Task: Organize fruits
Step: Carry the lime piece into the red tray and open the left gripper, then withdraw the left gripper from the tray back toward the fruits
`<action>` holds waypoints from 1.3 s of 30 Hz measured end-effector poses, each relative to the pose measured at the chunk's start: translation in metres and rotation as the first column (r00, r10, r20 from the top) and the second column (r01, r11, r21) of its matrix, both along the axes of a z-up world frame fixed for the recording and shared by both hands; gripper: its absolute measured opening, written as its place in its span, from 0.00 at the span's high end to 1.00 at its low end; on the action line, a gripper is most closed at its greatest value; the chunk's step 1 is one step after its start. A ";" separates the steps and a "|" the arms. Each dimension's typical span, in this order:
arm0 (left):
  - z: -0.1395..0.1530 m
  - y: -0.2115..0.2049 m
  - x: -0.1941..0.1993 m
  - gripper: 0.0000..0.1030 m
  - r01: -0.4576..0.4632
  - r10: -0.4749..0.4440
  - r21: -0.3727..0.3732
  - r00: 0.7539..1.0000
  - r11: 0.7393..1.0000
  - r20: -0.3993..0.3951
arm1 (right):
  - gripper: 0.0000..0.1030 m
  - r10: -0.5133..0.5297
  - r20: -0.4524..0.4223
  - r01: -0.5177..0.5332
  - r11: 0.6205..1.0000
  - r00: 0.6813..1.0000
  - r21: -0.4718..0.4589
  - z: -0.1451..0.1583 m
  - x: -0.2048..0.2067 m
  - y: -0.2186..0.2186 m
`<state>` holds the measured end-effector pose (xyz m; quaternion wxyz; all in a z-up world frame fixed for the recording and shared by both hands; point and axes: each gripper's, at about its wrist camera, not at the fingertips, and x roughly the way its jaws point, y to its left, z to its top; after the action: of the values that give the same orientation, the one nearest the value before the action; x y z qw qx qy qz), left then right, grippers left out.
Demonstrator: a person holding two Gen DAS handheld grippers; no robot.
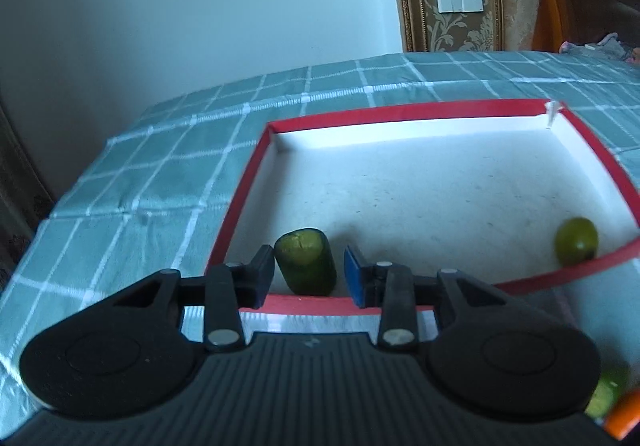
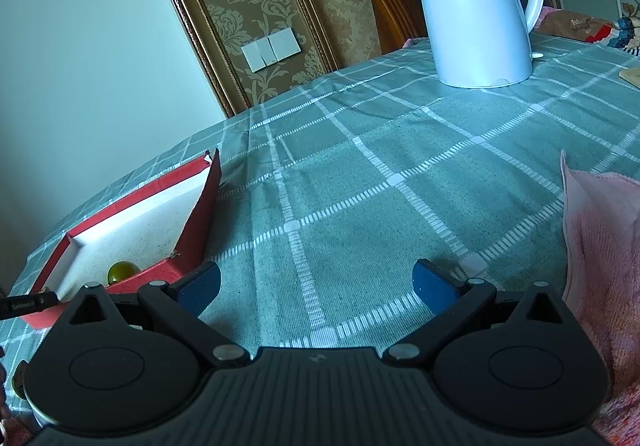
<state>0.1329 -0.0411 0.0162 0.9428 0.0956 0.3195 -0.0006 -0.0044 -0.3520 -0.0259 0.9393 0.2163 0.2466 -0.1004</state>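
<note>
A green cucumber piece (image 1: 307, 262) stands upright in the near-left corner of a shallow red-rimmed white box (image 1: 404, 111) on a green checked tablecloth (image 1: 160, 149). The left gripper (image 1: 309, 273) brackets it: the left pad sits against its side, while the blue right pad (image 1: 355, 274) stands just clear, so the jaws are slightly parted and not clamping. A round green fruit (image 1: 576, 241) lies in the box's near-right corner. The right gripper (image 2: 317, 288) hovers over bare cloth to the right of the box, jaws spread wide and empty. A white electric kettle (image 2: 476, 5) stands far across the table, and a pink towel (image 2: 604, 270) lies at right.
</note>
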 end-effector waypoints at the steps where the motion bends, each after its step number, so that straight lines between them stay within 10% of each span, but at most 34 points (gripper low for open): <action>1: 0.001 0.001 -0.002 0.67 0.000 0.000 -0.010 1.000 1.000 -0.012 | 0.00 -0.001 0.001 0.001 1.000 1.000 0.001 0.000 0.000 0.000; 10: 0.022 0.000 -0.027 0.63 0.000 0.001 -0.019 0.999 1.000 0.042 | 0.00 -0.005 0.005 0.005 1.000 1.000 0.007 0.000 -0.001 0.000; 12: 0.034 0.000 -0.043 0.50 -0.009 0.013 -0.029 0.992 1.000 0.124 | 0.00 -0.005 0.006 0.005 1.000 1.000 0.009 -0.001 -0.001 -0.001; 14: 0.045 -0.001 -0.069 0.04 -0.030 0.035 -0.026 0.970 0.999 0.241 | 0.00 -0.005 0.006 0.005 1.000 1.000 0.009 0.000 -0.001 -0.001; 22: 0.039 0.003 -0.157 0.00 0.009 -0.012 0.008 0.903 1.000 0.430 | 0.00 -0.003 0.008 0.003 1.000 1.000 0.011 -0.001 -0.001 -0.001; 39: -0.022 0.039 -0.144 0.00 0.017 0.000 -0.153 0.994 0.988 0.109 | 0.00 -0.003 0.002 0.003 1.000 1.000 0.003 0.000 -0.001 0.000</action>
<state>-0.0112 -0.0018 -0.0057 0.9633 0.0239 0.2662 -0.0240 -0.0051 -0.3524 -0.0264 0.9391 0.2183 0.2455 -0.1012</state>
